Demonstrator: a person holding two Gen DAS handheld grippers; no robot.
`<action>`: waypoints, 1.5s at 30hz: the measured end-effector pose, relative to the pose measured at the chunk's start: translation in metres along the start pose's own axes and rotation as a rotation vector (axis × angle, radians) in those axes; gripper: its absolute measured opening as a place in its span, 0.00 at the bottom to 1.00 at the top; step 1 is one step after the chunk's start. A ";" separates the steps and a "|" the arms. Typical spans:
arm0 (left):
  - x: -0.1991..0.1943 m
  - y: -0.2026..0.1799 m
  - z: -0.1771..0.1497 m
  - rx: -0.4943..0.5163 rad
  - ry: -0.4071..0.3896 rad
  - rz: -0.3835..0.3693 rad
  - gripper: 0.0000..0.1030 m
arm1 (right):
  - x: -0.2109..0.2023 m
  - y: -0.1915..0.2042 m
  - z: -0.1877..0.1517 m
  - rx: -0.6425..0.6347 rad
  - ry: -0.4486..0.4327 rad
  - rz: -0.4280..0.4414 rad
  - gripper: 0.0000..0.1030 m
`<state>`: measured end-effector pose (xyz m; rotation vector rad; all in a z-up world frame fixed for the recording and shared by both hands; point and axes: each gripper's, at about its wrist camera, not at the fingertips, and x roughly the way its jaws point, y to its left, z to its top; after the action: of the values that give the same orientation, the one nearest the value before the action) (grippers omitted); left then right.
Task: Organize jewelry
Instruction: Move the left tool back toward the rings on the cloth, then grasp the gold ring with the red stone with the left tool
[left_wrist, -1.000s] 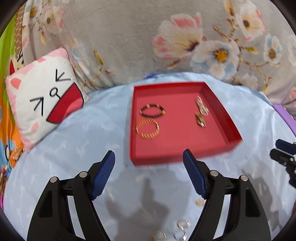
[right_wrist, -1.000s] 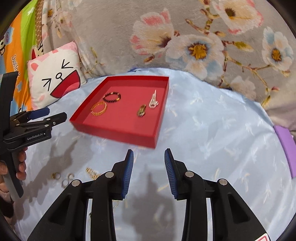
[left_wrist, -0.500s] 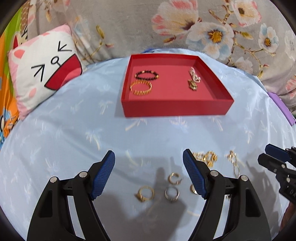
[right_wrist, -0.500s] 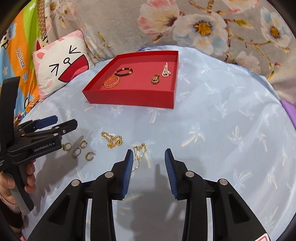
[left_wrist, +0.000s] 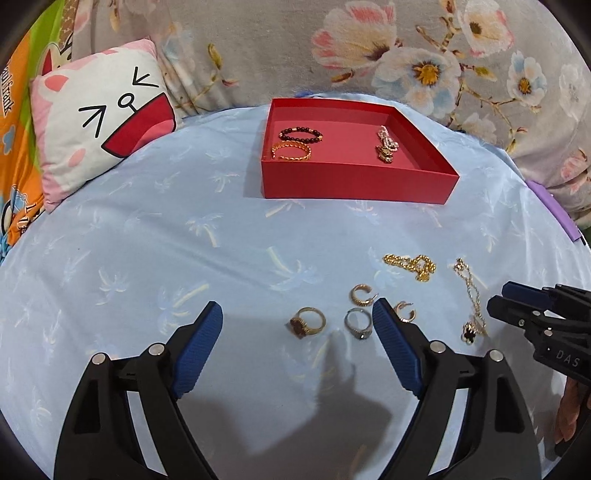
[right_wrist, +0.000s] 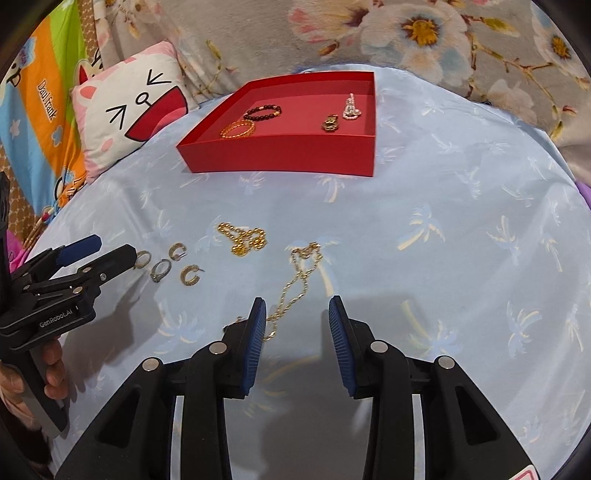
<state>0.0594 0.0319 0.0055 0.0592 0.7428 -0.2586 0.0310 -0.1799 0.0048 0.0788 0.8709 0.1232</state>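
Palm-print blue sheet under red tray, floral blanket behind.

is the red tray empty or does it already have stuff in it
Not empty. The red tray holds a dark bead bracelet, a gold bangle and two small pieces at its right side. Rings and chains lie outside it.

The sheet is smooth, faintly shiny cloth. The box looks like matt card. The rings, hoops and chains are glossy metal. The grippers' pads are ribbed and matt, their arms smooth black plastic. The pillow is soft fabric.
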 end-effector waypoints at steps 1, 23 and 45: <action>-0.001 0.001 -0.002 -0.001 0.000 -0.006 0.78 | 0.001 0.003 -0.001 -0.007 0.003 0.003 0.34; 0.020 0.010 -0.005 0.000 0.099 -0.031 0.61 | 0.003 0.008 -0.006 -0.005 0.007 0.007 0.34; 0.018 0.008 -0.002 0.004 0.072 -0.072 0.09 | 0.005 0.007 -0.006 0.003 0.012 0.005 0.34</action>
<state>0.0728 0.0367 -0.0079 0.0463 0.8171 -0.3283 0.0287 -0.1717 -0.0023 0.0827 0.8829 0.1275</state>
